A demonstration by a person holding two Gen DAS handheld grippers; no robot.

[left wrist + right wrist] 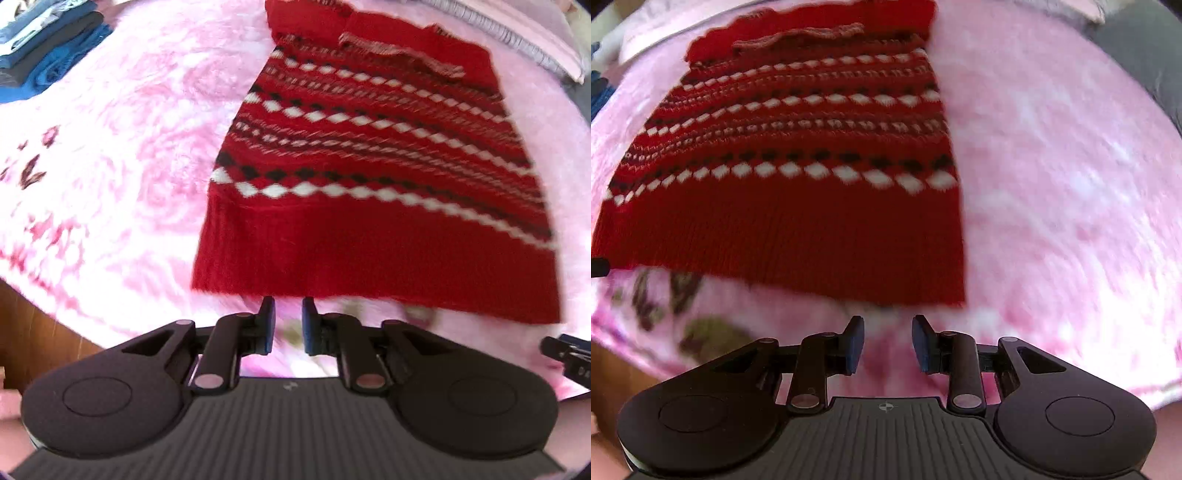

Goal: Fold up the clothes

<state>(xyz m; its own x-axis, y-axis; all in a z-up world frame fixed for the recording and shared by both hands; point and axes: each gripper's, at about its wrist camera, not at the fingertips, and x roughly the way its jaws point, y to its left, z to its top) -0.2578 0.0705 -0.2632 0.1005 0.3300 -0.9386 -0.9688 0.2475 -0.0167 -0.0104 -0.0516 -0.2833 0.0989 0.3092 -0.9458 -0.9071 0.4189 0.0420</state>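
A fluffy pink blanket (122, 122) with dark floral prints covers the bed and fills both views; on it lies a red knitted sweater (369, 166), spread flat, banded with rows of white and black diamonds, its plain ribbed hem nearest the cameras and its upper part folded over at the far end; both views are blurred. At the far left corner of the left wrist view sits a stack of folded clothes (40, 40) in blue and dark tones, well apart from the sweater. The left gripper (289, 325) hovers just before the hem near its left corner, jaws apart with nothing between them; the right gripper (888, 343) hovers just before the hem near its right corner, jaws likewise apart and empty.
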